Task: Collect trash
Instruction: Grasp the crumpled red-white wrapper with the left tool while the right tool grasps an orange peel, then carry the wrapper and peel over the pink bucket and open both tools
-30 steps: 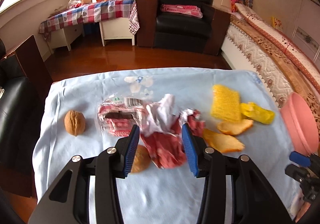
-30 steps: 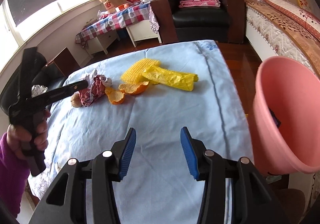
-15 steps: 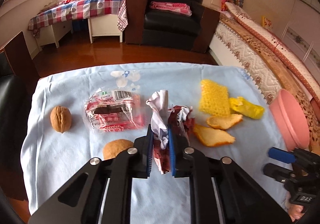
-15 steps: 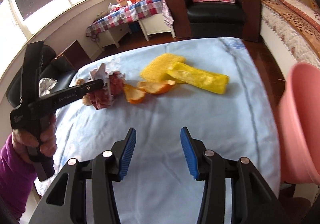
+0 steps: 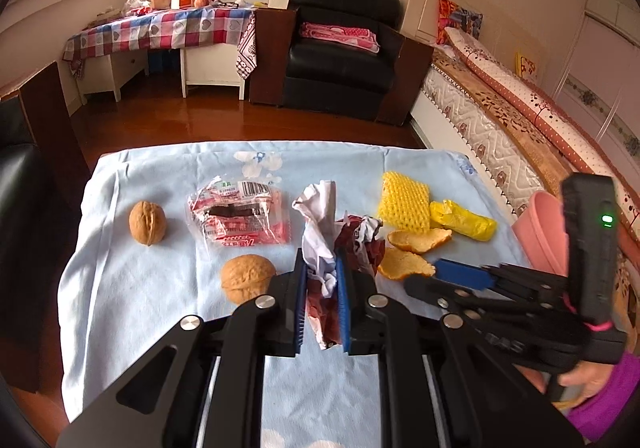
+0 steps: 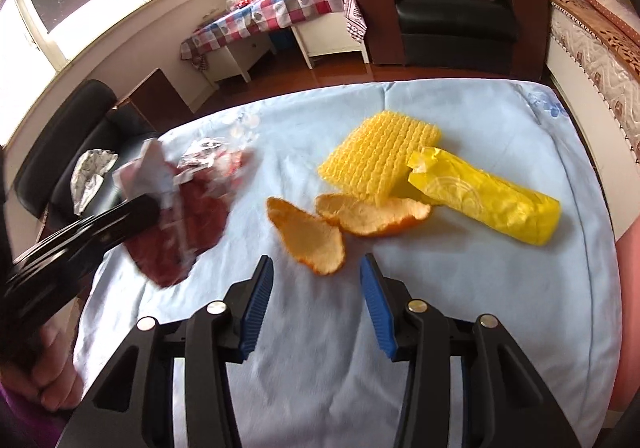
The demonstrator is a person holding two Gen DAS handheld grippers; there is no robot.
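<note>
My left tool point(image 5: 322, 288) is clenched on the crumpled wrapper point(image 5: 320, 232); my right tool point(image 6: 316, 300), released and narrowing, has the near orange peel point(image 6: 308, 236) lying straight ahead on the worktop point(image 6: 460, 288).

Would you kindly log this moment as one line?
left gripper: shut on crumpled wrapper | right gripper: open, closing, empty, near orange peel
</note>
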